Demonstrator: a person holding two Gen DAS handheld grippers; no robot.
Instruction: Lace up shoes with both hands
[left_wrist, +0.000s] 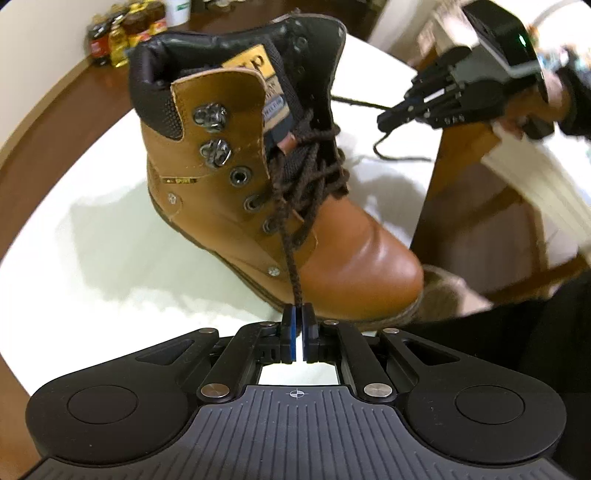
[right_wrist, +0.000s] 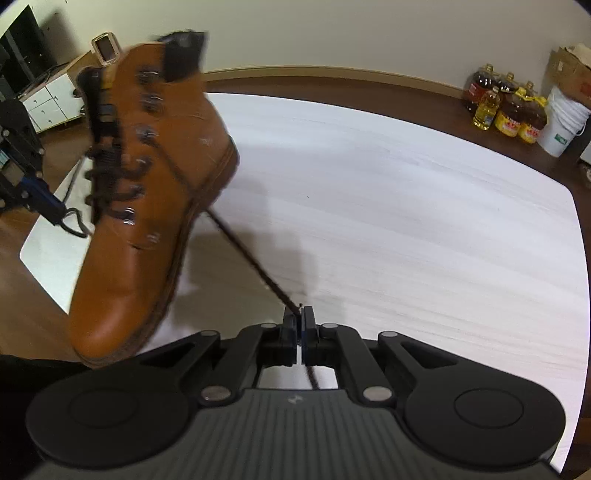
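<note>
On the white bench stands a tan leather ankle boot with dark padded collar, metal eyelets and hooks, toe at the near edge. Its dark brown braided lace is threaded loosely and crossed through the lower eyelets over the tongue; the upper hooks are bare.

Left gripper: black linkage body, blue-padded jaws together, clamped on one lace end that runs taut up the boot front into the lacing.

Right gripper: same build, jaws together, clamped on the other lace end, which runs stretched from behind the boot sole across the bench into the jaws and out the back. In the left wrist view this gripper sits to the right of the boot, off the bench edge, blurred, lace trailing from its tip.

Background: amber and yellow cooking-oil bottles and a white plastic bucket on the brown wood floor by the wall.
</note>
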